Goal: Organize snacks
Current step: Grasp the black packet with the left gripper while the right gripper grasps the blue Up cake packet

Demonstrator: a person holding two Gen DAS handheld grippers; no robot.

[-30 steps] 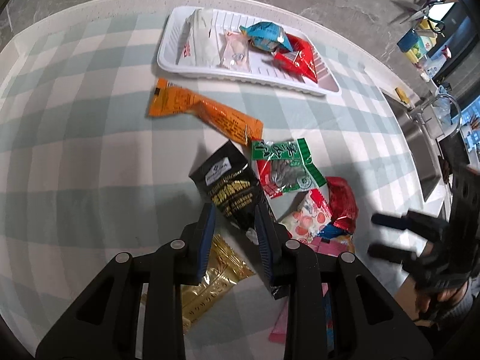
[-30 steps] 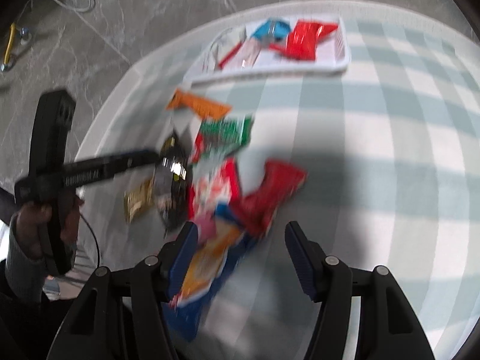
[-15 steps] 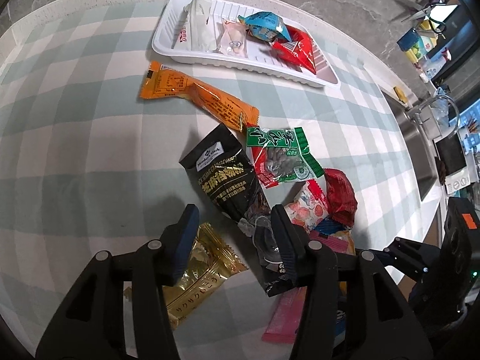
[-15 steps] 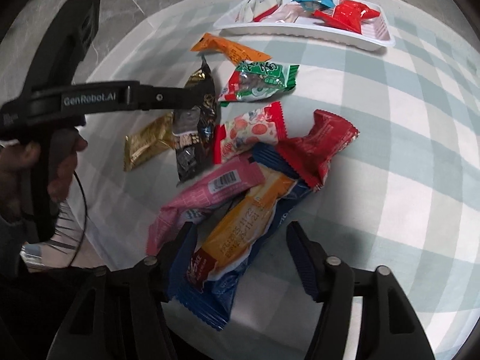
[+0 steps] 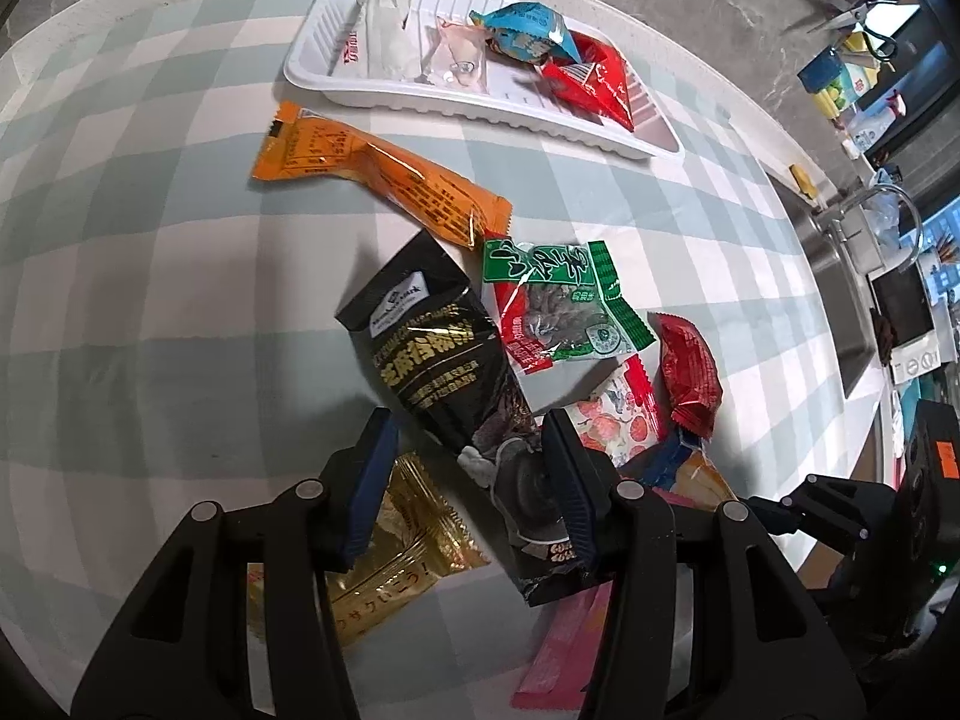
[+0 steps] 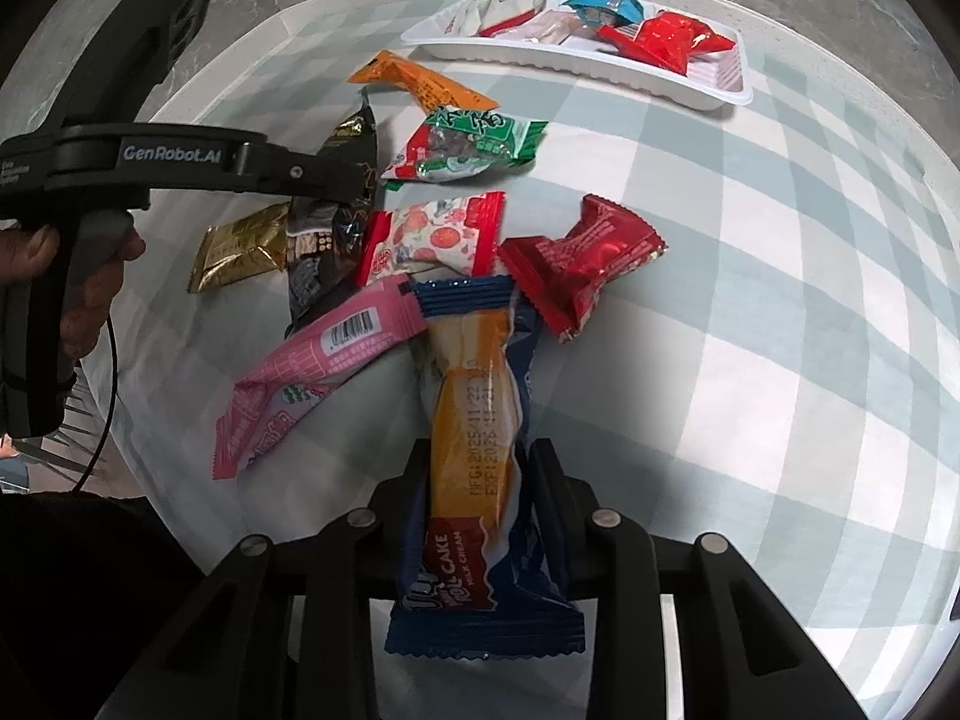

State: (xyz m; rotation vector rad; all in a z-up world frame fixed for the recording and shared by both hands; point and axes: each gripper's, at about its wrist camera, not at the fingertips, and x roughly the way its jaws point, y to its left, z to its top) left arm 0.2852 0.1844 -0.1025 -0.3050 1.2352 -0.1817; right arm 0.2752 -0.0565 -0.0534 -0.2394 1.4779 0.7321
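Note:
My right gripper points down at the pile of snacks, and its jaws are closing on a blue and orange roll cake pack; both pads press its sides. My left gripper stands open over the lower end of a black snack pack, with a gap at its left pad. A white tray at the far side holds white, clear, blue and red packs. Loose on the checked cloth lie an orange pack, a green pack, a gold pack, a red pack, a pink pack and a strawberry-print pack.
A person's hand holds the left gripper's handle at the table's near left edge. A sink with a faucet lies beyond the table's right edge, with small clutter on the counter behind it. Bare cloth stretches to the right of the pile.
My left gripper has opened from nearly shut on the black pack's end. My right gripper has come down over the roll cake pack, rolled a little, and closed in on it.

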